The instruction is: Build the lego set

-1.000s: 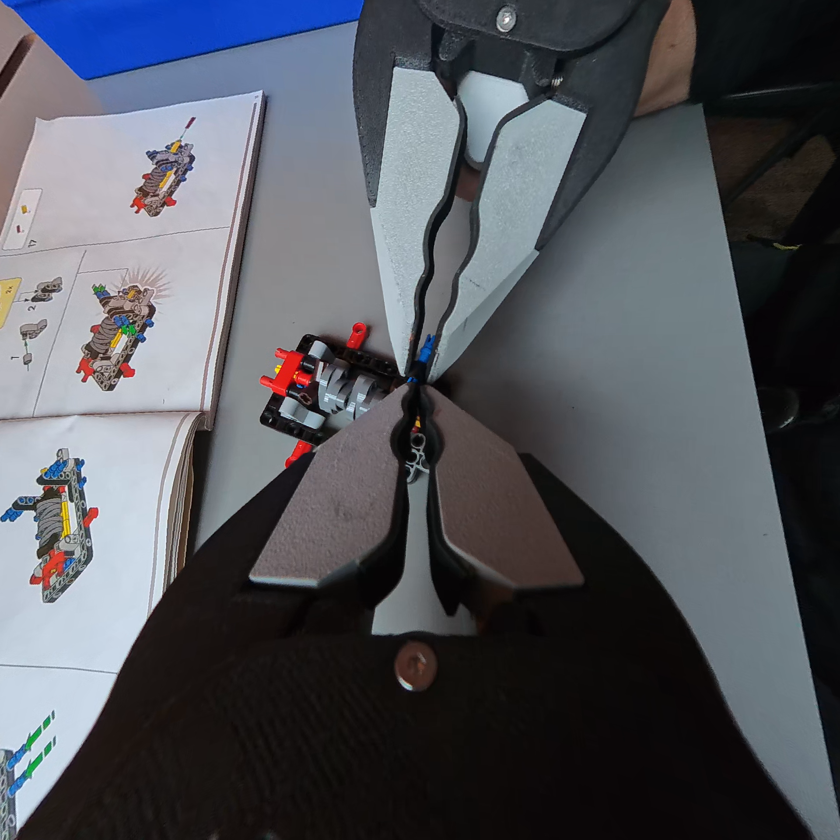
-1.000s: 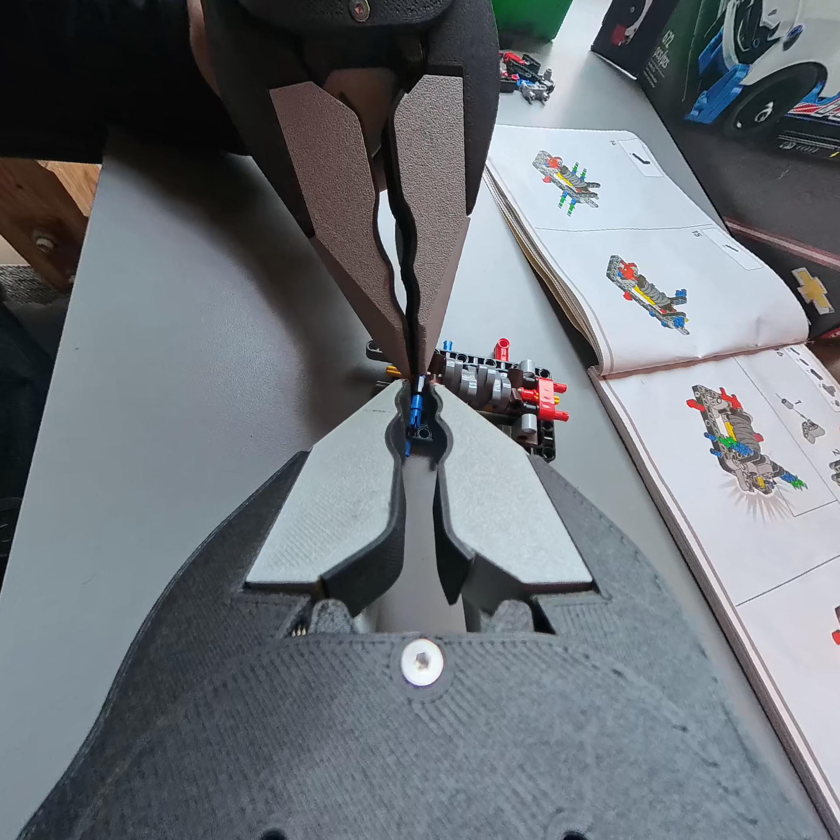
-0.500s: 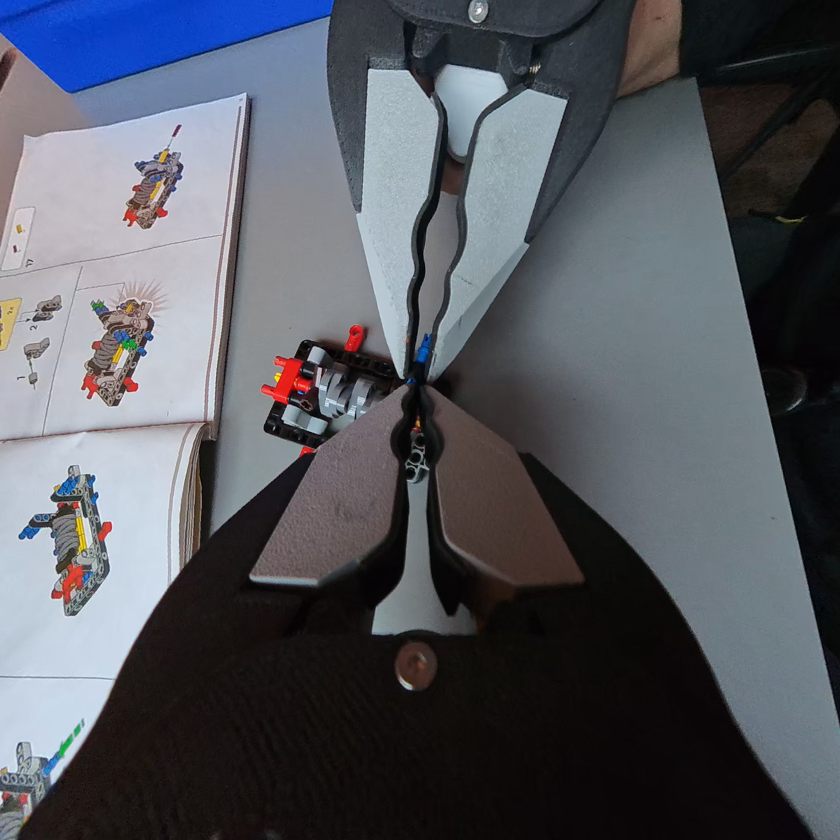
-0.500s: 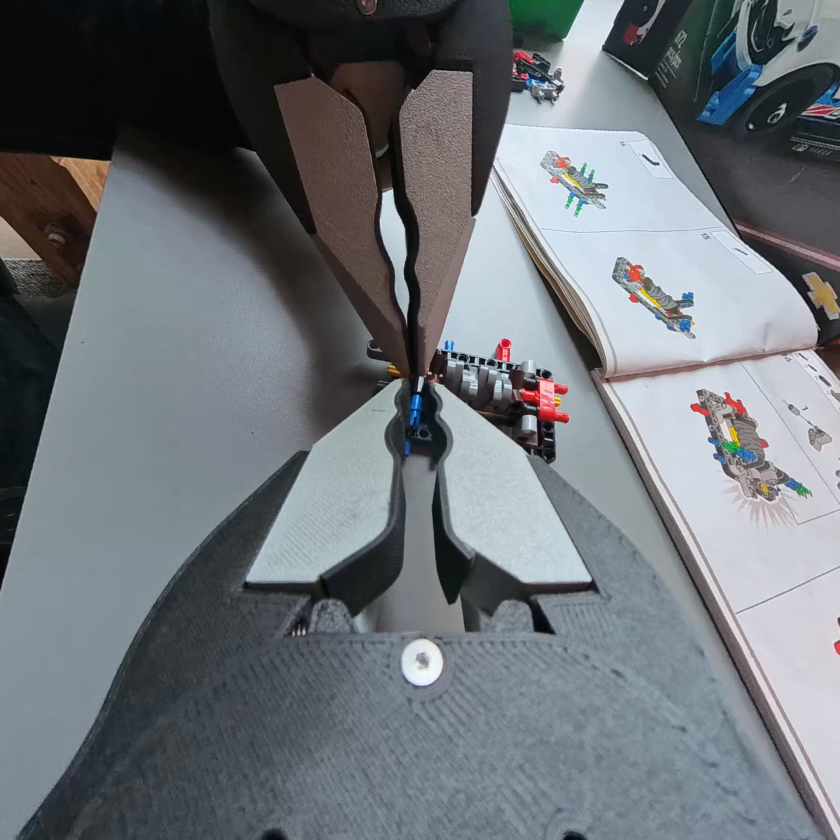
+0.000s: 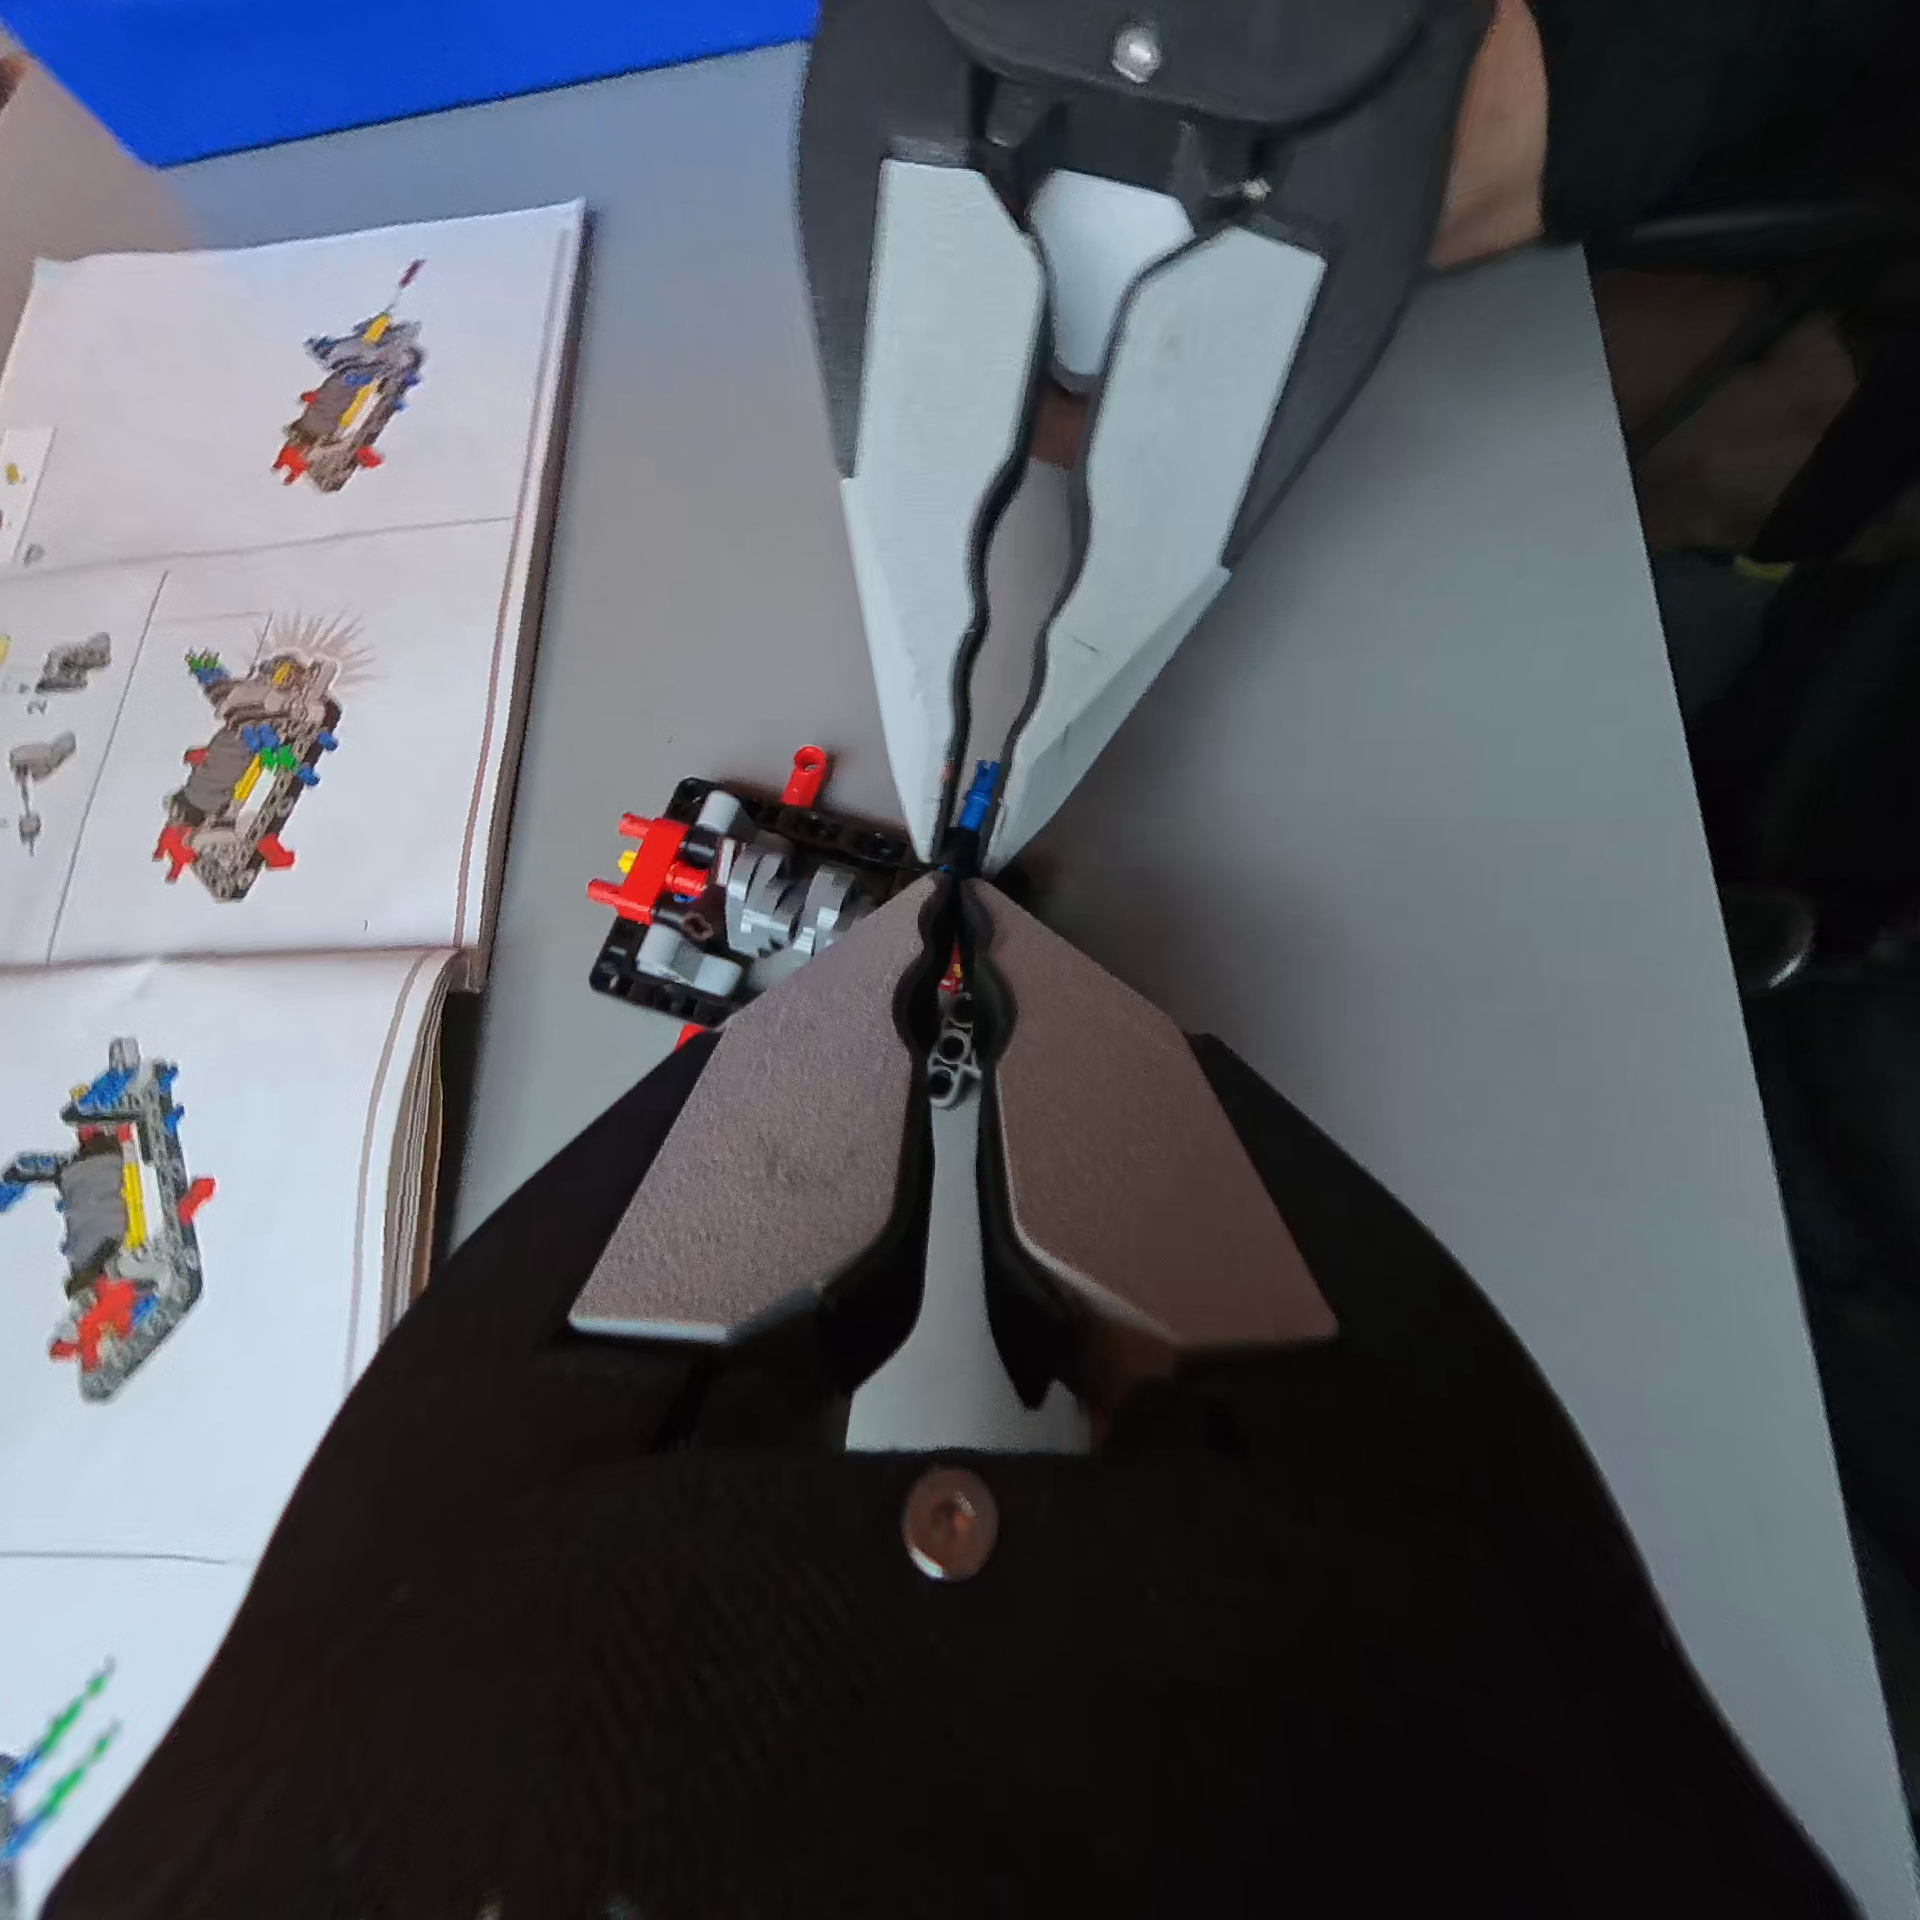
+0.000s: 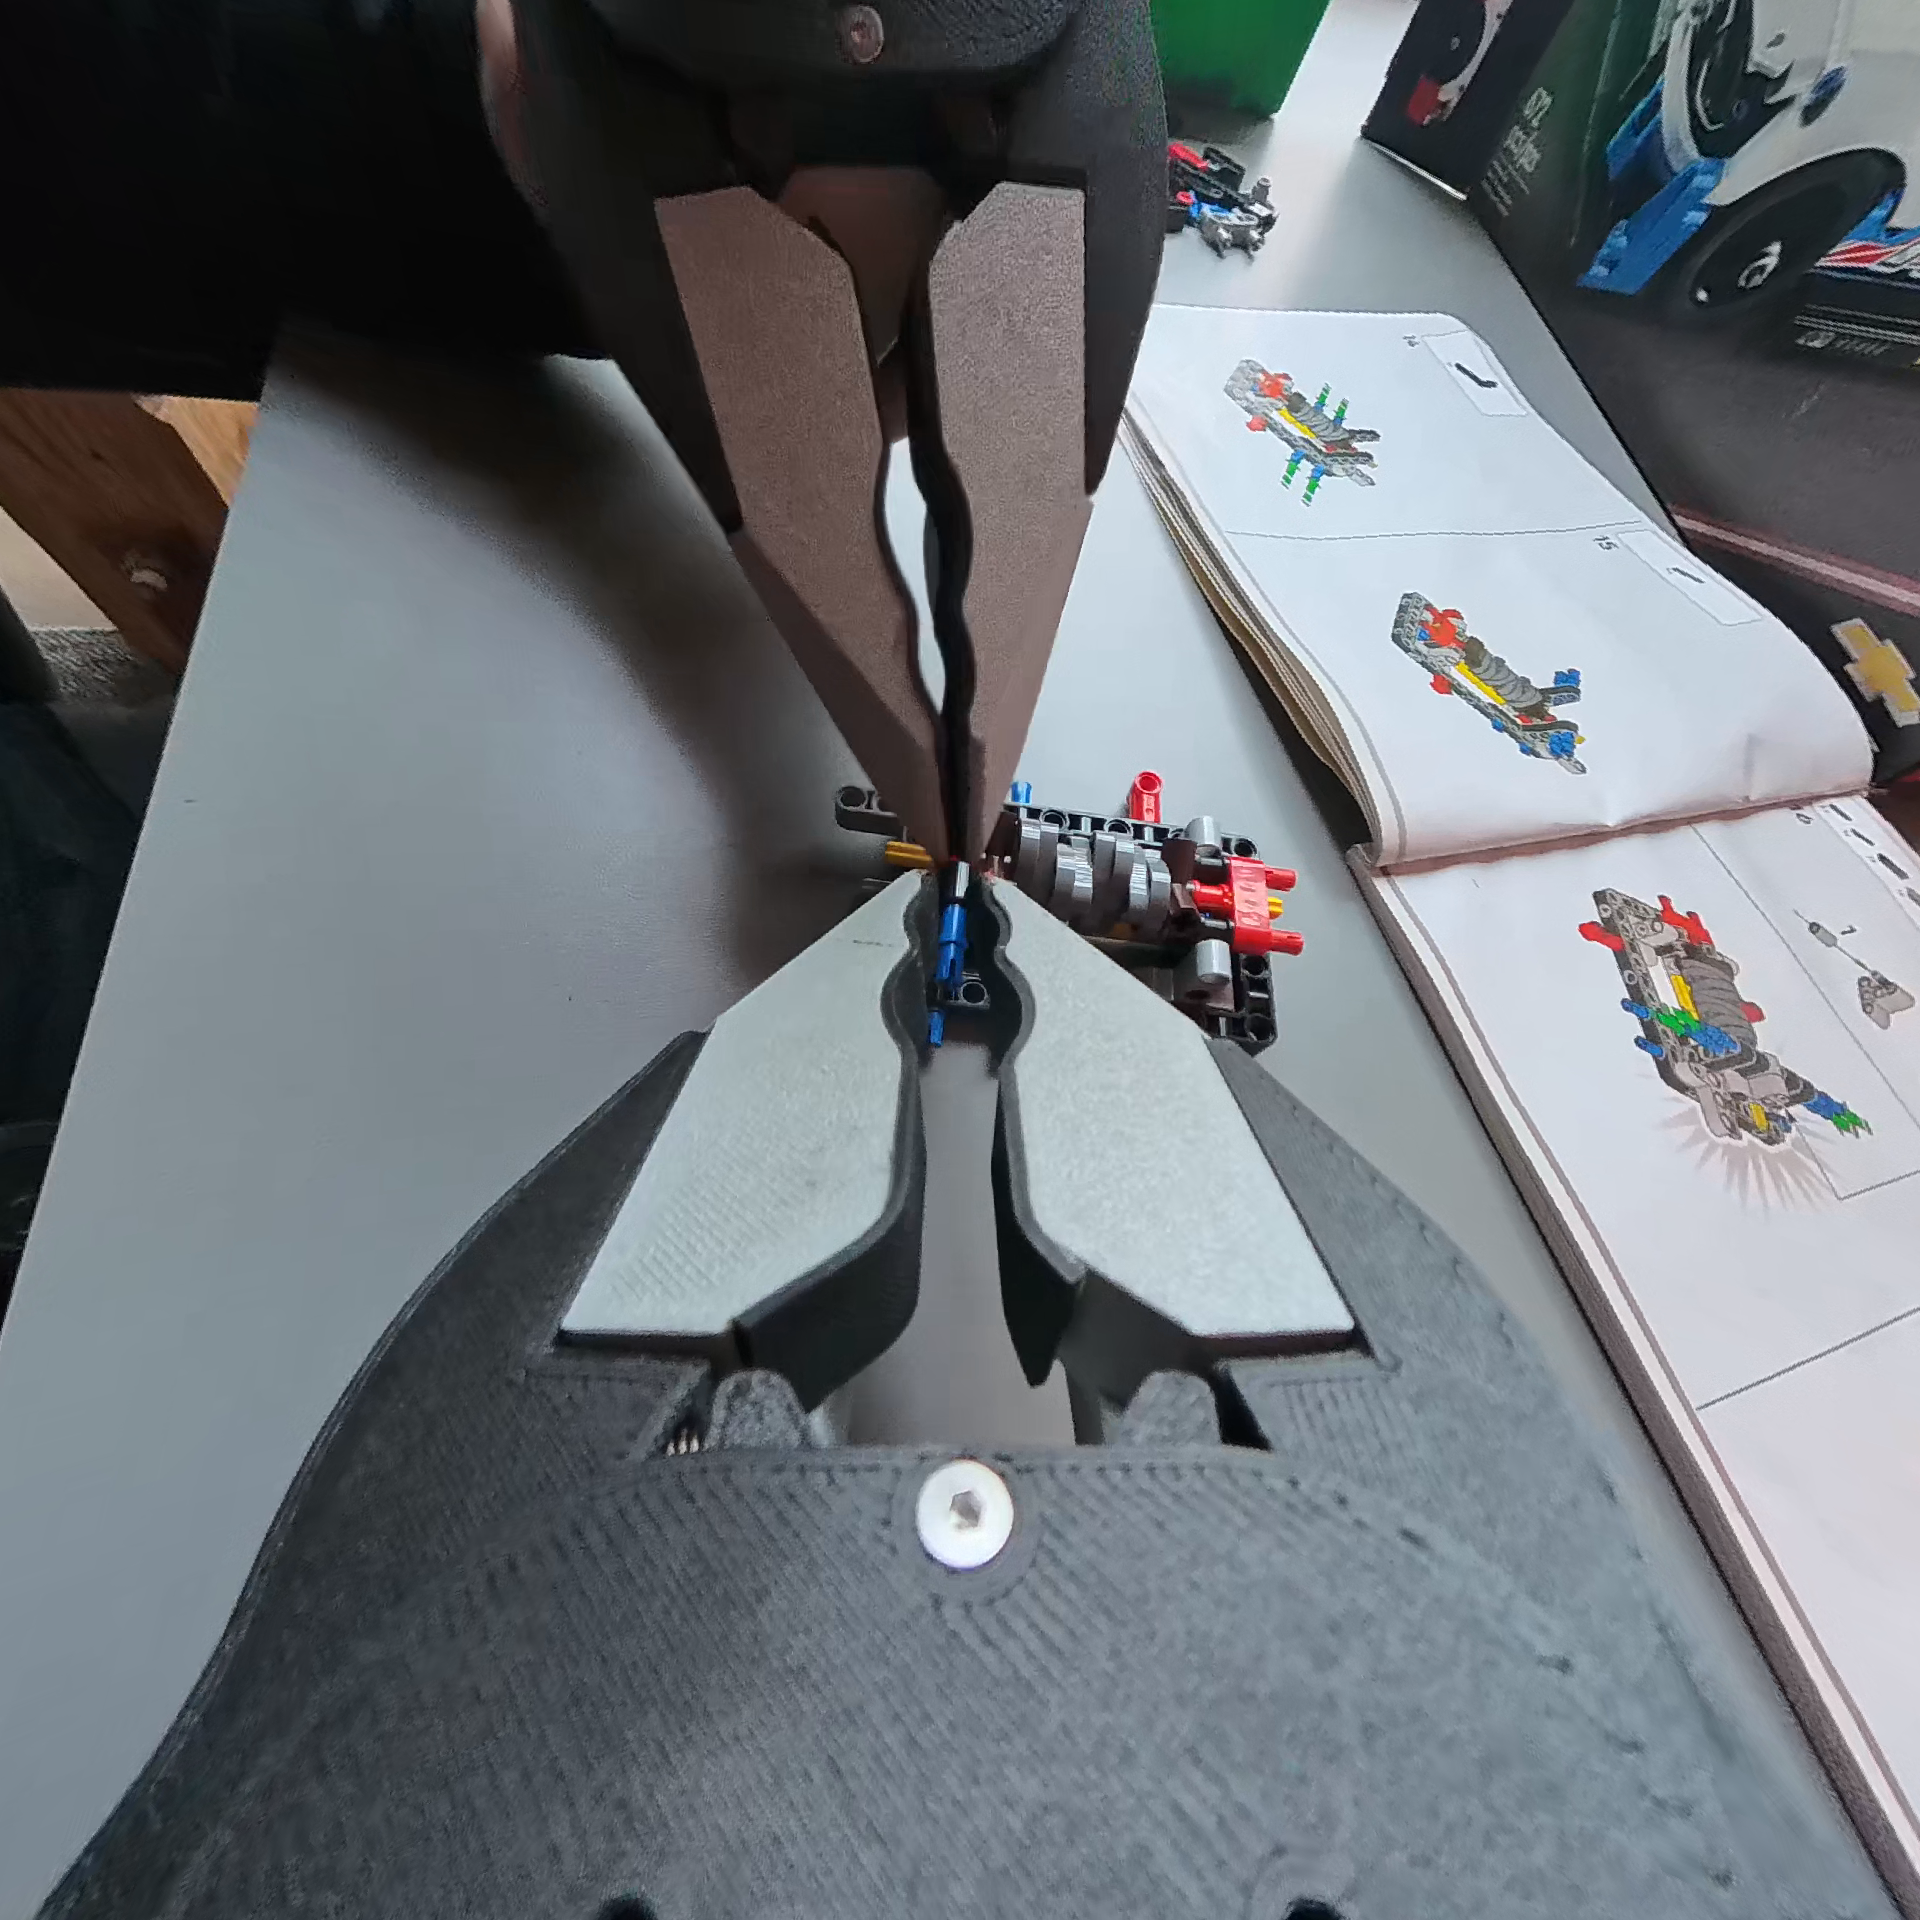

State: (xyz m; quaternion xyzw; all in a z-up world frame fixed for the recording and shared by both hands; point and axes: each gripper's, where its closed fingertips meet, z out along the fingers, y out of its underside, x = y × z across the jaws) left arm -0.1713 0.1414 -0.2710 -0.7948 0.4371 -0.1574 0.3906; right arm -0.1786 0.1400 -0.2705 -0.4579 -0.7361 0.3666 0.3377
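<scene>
- Nearest in the left wrist view, the left gripper (image 5: 954,914) – brown-faced fingers – is closed to a narrow slit, and a small grey connector piece (image 5: 954,1060) sits between its fingers just behind the tips.
- Tip to tip against it, the right gripper (image 6: 954,883), grey-faced, is closed on a blue pin (image 6: 950,940); the pin points straight at the left tips.
- Step in hand, as I judge it: pressing the blue pin into a hole of the piece the left gripper holds, in the air above the table (image 6: 468,727).
- The next move calls for keeping the pin in line with the hole and pushing along its axis – any tilt could make it slip out of the pinch.
- Just behind the tips, the part-built lego chassis (image 6: 1132,894) lies on the table: black frame, grey gears, red end piece.
- Beyond it lies the open instruction booklet (image 6: 1475,540).
- Farthest back are the set's box (image 6: 1714,156) and a few loose parts (image 6: 1221,203).
</scene>
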